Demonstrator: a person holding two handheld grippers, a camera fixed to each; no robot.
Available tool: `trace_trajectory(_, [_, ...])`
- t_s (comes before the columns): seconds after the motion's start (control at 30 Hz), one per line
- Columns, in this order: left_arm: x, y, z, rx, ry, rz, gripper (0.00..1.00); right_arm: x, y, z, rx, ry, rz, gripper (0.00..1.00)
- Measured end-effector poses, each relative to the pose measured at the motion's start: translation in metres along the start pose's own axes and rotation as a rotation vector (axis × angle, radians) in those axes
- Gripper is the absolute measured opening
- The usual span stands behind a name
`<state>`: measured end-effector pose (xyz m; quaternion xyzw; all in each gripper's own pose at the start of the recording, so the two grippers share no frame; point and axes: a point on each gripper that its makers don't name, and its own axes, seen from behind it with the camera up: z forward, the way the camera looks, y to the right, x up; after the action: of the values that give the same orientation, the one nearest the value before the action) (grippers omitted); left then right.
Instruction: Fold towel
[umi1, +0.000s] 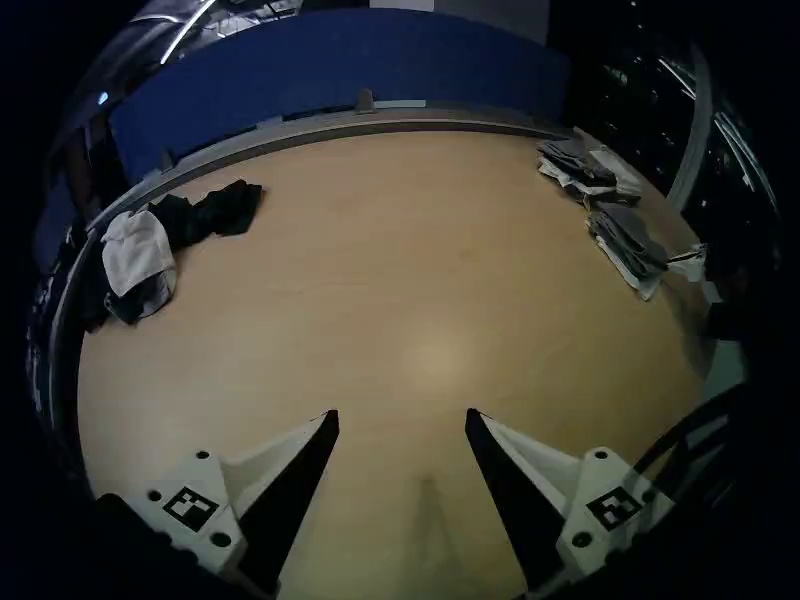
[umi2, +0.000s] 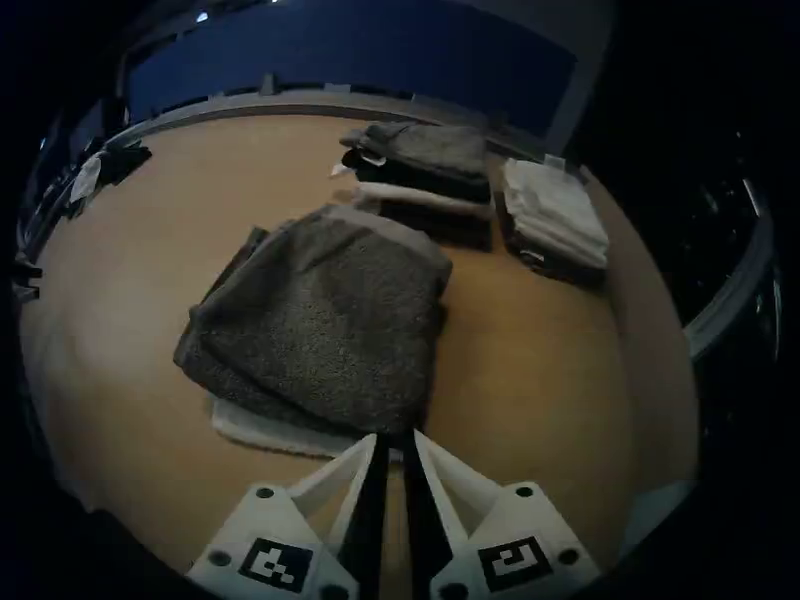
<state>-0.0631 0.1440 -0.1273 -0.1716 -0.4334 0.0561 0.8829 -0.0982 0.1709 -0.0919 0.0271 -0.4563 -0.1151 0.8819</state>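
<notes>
The folded grey towel (umi2: 330, 310) lies just ahead of your right gripper (umi2: 395, 438), resting on a white towel (umi2: 260, 430). That gripper's fingers are drawn almost together at the near hem, and you cannot tell whether they nip any cloth. This looks like the setting-down step, so back off low and straight without dragging the fold. More folded stacks (umi2: 430, 170) sit beyond. Your left gripper (umi1: 402, 415) hovers level over the table (umi1: 420, 280) with its fingers spread wide, and the crumpled heap (umi1: 170, 245) lies far ahead to its left.
</notes>
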Motion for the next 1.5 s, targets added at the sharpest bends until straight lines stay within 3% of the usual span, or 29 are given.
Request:
trace_trajectory(0.07, [0.0, 0.0, 0.0, 0.0, -0.001, 0.001, 0.94, -0.002, 0.001, 0.001, -0.009, -0.004, 0.007, 0.32])
trace_trajectory(0.2, [-0.002, -0.002, 0.0, 0.003, -0.002, 0.006, 0.94, -0.004, 0.004, 0.002, -0.027, -0.01, 0.012, 0.44])
trace_trajectory(0.47, [-0.001, -0.002, 0.0, 0.002, -0.002, 0.009, 0.94, -0.007, 0.006, 0.003, -0.052, -0.027, 0.019, 0.47])
trace_trajectory(0.7, [-0.001, -0.002, 0.0, 0.001, -0.003, 0.012, 0.94, -0.009, 0.005, 0.004, -0.064, -0.039, 0.016, 0.59])
trace_trajectory(1.0, [0.002, -0.002, 0.001, 0.0, 0.0, 0.01, 0.94, 0.004, -0.002, -0.018, -0.046, 0.033, 0.037, 0.81])
trace_trajectory(1.2, [0.004, -0.001, 0.002, -0.004, 0.006, 0.006, 0.94, 0.019, -0.006, -0.029, -0.032, 0.071, 0.043, 0.82])
trace_trajectory(1.5, [0.006, -0.001, 0.0, -0.008, 0.011, 0.005, 0.94, 0.017, 0.003, -0.035, -0.066, 0.066, 0.04, 0.82])
